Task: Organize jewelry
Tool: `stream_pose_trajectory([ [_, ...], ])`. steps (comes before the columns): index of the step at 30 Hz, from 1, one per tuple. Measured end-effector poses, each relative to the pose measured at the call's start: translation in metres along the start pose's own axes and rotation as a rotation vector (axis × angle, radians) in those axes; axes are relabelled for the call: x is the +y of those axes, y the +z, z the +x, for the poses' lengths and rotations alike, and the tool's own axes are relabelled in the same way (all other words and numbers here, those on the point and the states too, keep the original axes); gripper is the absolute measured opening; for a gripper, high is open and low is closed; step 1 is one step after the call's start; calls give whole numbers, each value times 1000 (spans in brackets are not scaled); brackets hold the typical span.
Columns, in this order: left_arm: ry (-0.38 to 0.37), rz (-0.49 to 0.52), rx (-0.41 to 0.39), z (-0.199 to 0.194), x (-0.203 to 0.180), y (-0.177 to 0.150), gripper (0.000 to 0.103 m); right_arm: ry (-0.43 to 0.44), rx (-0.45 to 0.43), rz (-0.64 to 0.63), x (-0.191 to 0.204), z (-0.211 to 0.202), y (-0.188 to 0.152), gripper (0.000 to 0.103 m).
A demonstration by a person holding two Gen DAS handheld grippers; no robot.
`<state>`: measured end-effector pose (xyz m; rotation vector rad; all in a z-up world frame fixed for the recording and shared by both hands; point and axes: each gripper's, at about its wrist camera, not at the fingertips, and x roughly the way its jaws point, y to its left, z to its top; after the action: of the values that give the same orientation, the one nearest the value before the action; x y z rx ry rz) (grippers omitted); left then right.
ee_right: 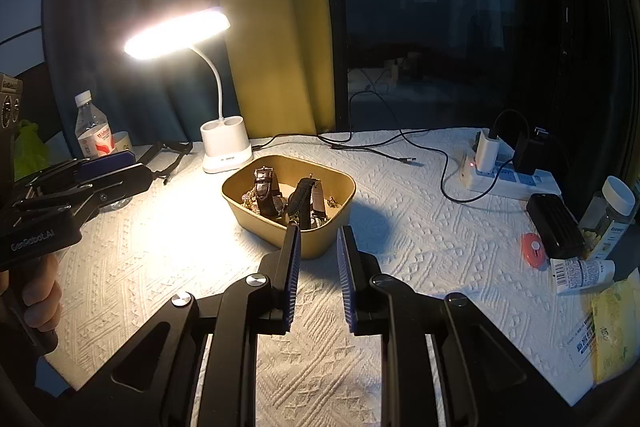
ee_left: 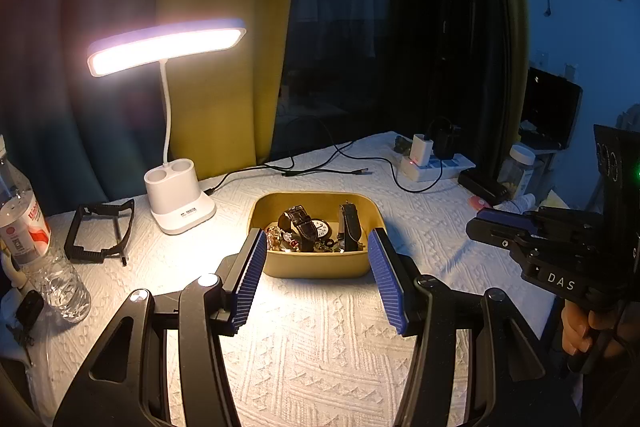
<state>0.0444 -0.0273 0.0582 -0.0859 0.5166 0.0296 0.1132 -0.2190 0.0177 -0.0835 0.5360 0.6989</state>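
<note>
One yellow tray (ee_left: 316, 265) sat around the middle of the desk (ee_left: 320, 327), a bit toward the back edge, with its long side running left to right. Inside I counted at least two strap watches: a brown leather watch (ee_left: 298, 223) arched up on its strap, and a black-strap watch (ee_left: 349, 227) standing on edge. There was also one pocket watch (ee_left: 321, 228) lying face up, plus a tangle of small gold bits I couldn't count. The left gripper (ee_left: 318, 281) hung just in front of the tray, jaws spread wide and empty. The right gripper (ee_right: 319, 273) was near the tray's front right corner, jaws parted narrowly, nothing between them. One desk lamp (ee_left: 178, 195) glowed near the back left.
</note>
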Motion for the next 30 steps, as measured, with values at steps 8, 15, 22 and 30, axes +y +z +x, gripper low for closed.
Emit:
stream_pose_trajectory([
  [8,0,1,2,1,1,0,56,-1,3,1,0,2,-1,19],
  [15,1,2,3,2,2,0,56,-1,5,3,0,3,-1,19],
  [22,-1,3,6,3,2,-1,56,-4,9,6,0,5,-3,19],
  [30,-8,3,14,8,3,-3,56,-6,21,10,0,11,-5,19],
])
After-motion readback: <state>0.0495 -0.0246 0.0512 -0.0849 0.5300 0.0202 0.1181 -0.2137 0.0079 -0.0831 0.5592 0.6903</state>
